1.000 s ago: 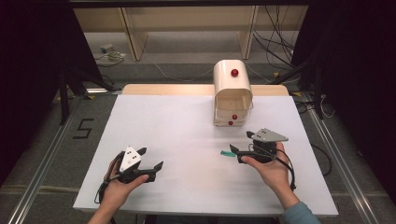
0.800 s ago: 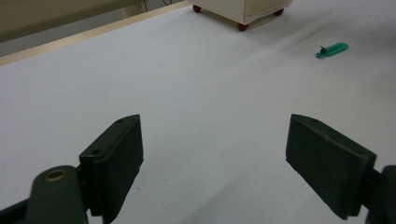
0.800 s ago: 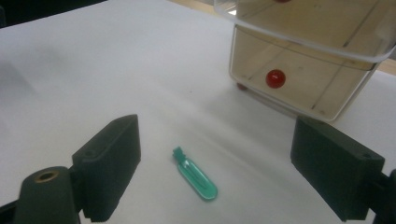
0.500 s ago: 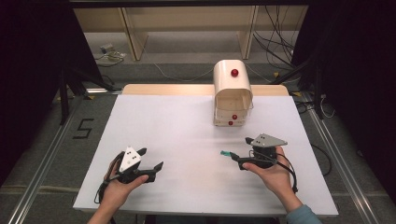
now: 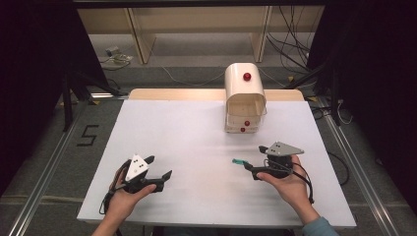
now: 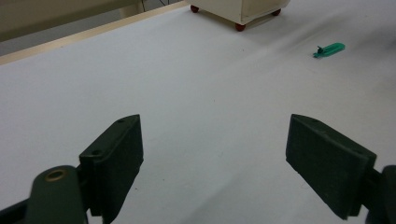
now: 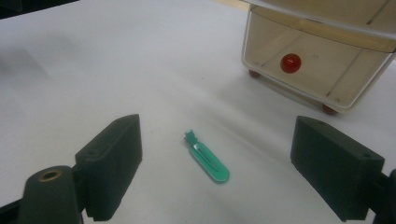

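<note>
Right now the right gripper (image 5: 250, 167) sits low over the white table (image 5: 196, 142), held from below by the person's right hand (image 5: 285, 179). Its jaws stand wide apart, with nothing between them but bare tabletop and the clip (image 7: 206, 156) just ahead. The clip is a small green thing, flat on the table, lying lengthwise between the two jaws in the right gripper view but touching neither. In the high view it shows as a green sliver (image 5: 238, 161) just off the gripper's tips, on the side toward the middle of the table.

Beyond the clip stands the cream drawer box (image 5: 245, 103) with its red knobs, near the far edge of the table. Its upper drawer looks pulled out toward the person, though from above I can't be sure how far; in the right gripper view the open front (image 7: 322, 60) shows a red knob inside.

The left gripper (image 5: 160, 169) rests at the near left of the table in the left hand (image 5: 125, 196), well apart from the clip. Its jaws too are spread wide and hold nothing. From its own view the clip (image 6: 329, 49) lies far off to the right, with the box's red feet (image 6: 240, 27) beyond.
</note>
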`<state>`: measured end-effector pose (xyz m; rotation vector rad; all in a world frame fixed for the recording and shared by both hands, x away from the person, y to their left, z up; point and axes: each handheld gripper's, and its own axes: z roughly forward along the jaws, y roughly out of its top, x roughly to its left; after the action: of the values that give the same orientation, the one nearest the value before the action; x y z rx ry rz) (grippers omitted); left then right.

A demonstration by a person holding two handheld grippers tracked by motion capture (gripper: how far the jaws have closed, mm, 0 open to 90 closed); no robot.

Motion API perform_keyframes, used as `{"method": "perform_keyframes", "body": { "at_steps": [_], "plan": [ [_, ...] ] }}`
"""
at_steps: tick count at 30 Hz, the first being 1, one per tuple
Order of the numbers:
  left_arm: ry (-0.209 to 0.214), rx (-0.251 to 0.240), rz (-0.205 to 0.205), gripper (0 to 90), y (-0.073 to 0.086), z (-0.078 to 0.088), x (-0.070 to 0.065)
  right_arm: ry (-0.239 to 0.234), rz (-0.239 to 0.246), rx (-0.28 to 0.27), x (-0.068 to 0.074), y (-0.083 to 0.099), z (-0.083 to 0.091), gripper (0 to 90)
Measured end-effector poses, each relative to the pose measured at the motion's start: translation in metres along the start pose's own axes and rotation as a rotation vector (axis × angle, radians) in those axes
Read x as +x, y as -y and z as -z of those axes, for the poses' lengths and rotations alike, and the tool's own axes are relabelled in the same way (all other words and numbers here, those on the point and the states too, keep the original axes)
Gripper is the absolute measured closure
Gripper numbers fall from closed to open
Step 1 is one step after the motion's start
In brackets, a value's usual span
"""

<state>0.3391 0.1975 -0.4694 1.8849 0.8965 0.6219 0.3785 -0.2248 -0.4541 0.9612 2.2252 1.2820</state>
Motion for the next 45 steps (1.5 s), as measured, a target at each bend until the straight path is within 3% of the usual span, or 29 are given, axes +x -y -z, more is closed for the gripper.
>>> {"method": "perform_keyframes", "body": {
  "at_steps": [11, 25, 35, 42, 45],
  "plan": [
    [0.004, 0.001, -0.004, 18.9, -0.001, -0.002, 0.0, -0.009, -0.006, -0.005, -0.001, 0.0, 0.001, 16.9],
    [-0.001, 0.004, -0.009, 18.9, -0.003, -0.003, -0.002, -0.047, 0.012, 0.038, -0.001, 0.002, -0.017, 20.0],
    [0.004, 0.007, -0.014, 18.8, -0.002, -0.003, -0.002, -0.074, 0.038, 0.085, 0.004, 0.002, -0.045, 26.1],
    [0.007, 0.009, -0.014, 18.9, -0.003, -0.004, -0.003, -0.091, 0.046, 0.167, 0.004, 0.007, -0.065, 30.6],
    [0.006, 0.012, -0.012, 18.9, -0.003, -0.004, -0.003, -0.096, 0.051, 0.171, 0.005, 0.006, -0.07, 34.1]
  ]
}}
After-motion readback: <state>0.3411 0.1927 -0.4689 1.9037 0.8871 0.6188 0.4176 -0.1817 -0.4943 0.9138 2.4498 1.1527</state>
